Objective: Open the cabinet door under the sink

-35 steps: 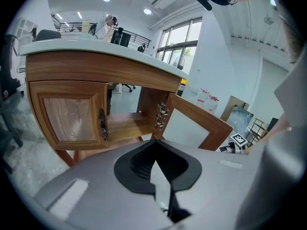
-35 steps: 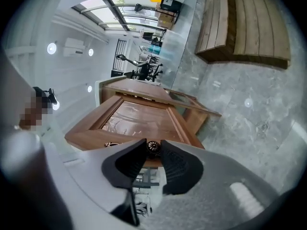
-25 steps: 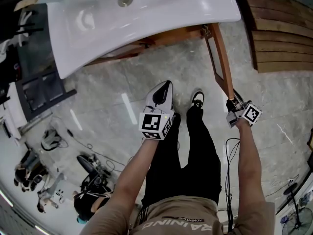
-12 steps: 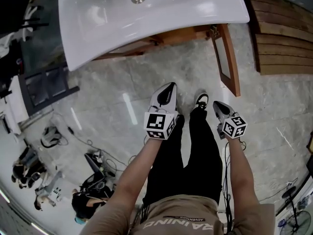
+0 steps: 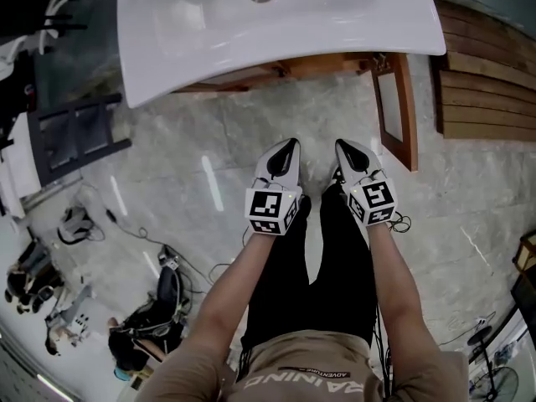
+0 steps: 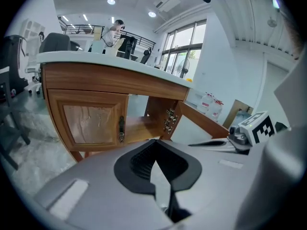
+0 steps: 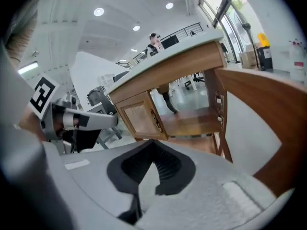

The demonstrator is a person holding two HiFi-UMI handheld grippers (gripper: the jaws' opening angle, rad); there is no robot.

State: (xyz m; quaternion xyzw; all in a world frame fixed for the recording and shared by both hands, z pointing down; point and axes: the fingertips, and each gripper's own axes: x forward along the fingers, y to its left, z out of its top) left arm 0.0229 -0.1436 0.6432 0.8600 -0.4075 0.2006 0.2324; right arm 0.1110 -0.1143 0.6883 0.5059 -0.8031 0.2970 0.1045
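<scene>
The white sink (image 5: 276,15) tops a wooden cabinet. Its right door (image 5: 398,111) stands swung out toward me, and the compartment behind it (image 6: 144,128) shows a bare shelf. The left door (image 6: 91,123) is closed, with a metal handle (image 6: 122,129) at its edge. My left gripper (image 5: 285,153) and right gripper (image 5: 347,153) hover side by side over the floor in front of the cabinet, both shut and holding nothing. In the right gripper view the open door (image 7: 259,109) rises at the right, clear of the right gripper (image 7: 152,145). The left gripper (image 6: 154,145) points at the cabinet.
A slatted wooden bench (image 5: 486,74) stands right of the open door. A dark rack (image 5: 75,132) stands at the left. Cables and gear (image 5: 159,308) lie on the floor at the lower left. My legs (image 5: 310,258) are below the grippers.
The right gripper left the door's outer edge, shut and swung left beside the left gripper. The door stays open. The left gripper shifted slightly.
</scene>
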